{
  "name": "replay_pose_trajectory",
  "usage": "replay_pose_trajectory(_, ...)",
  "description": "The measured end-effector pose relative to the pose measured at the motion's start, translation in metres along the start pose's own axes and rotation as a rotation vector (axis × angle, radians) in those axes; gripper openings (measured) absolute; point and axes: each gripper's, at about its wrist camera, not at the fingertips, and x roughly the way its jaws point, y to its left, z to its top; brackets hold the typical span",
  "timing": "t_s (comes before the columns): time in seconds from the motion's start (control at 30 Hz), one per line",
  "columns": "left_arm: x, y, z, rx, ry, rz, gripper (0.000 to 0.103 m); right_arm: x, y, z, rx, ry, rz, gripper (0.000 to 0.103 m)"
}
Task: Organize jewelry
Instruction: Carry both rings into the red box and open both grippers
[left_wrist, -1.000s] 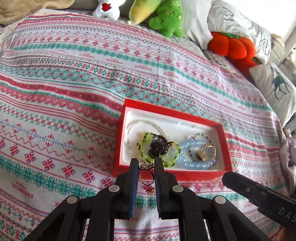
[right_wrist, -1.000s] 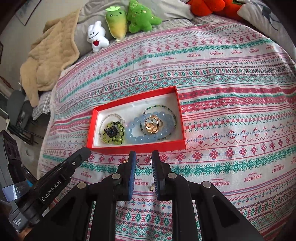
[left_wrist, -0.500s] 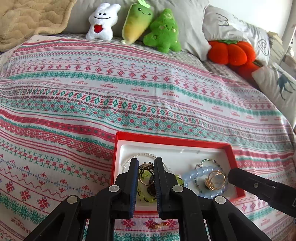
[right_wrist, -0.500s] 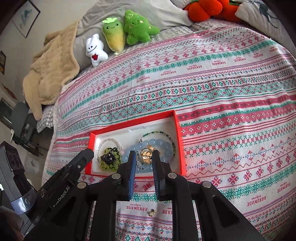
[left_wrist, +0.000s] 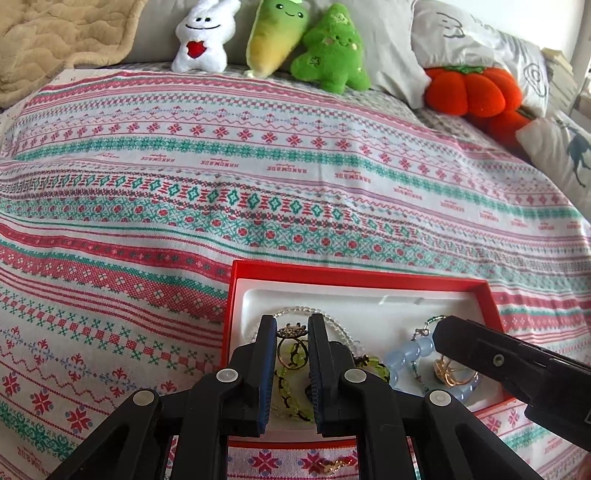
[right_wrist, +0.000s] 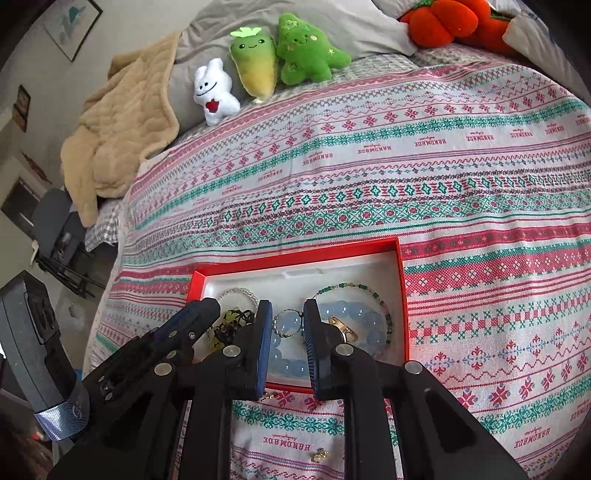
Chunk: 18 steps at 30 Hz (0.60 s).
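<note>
While clamped by both grippers, two rings (left_wrist: 291, 347) hang above the red box (left_wrist: 354, 275).

The left gripper (left_wrist: 291, 334) covers the near part of the green bead bracelet (left_wrist: 291, 402) and most of the clear bead strand (left_wrist: 295, 309). The right gripper's finger (left_wrist: 491, 356) hides part of the gold ring (left_wrist: 456, 371). A small gold piece (left_wrist: 332, 466) on the blanket (near side of the red box (left_wrist: 354, 272)) is too blurred to identify.
</note>
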Motion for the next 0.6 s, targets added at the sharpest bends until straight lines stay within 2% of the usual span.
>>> replay_pose_trajectory(0.07, 0.000, -0.002, -0.001, 0.013, 0.003, 0.016, 0.025, 0.001, -0.001, 0.001, 0.001, -0.001, 0.003, 0.019)
replay_pose_trajectory(0.13, -0.001, -0.003, -0.001, 0.017, 0.002, 0.021, 0.031, 0.001, -0.002, 0.001, 0.007, -0.002, 0.010, 0.019)
replay_pose_trajectory(0.3, -0.008, -0.005, -0.001, 0.017, 0.002, 0.019, 0.035, 0.001, -0.004, 0.004, 0.013, -0.007, 0.026, 0.019)
replay_pose_trajectory(0.43, -0.015, -0.005, -0.002, 0.023, 0.001, 0.026, 0.048, 0.001, -0.005, 0.003, 0.016, -0.004, 0.035, 0.020)
replay_pose_trajectory(0.53, -0.021, -0.004, -0.003, 0.029, 0.004, 0.043, 0.052, -0.001, -0.005, 0.003, 0.021, 0.002, 0.059, 0.020)
replay_pose_trajectory(0.6, -0.024, -0.001, -0.004, 0.023, 0.014, 0.045, 0.057, -0.004, -0.005, 0.004, 0.033, 0.004, 0.072, 0.025)
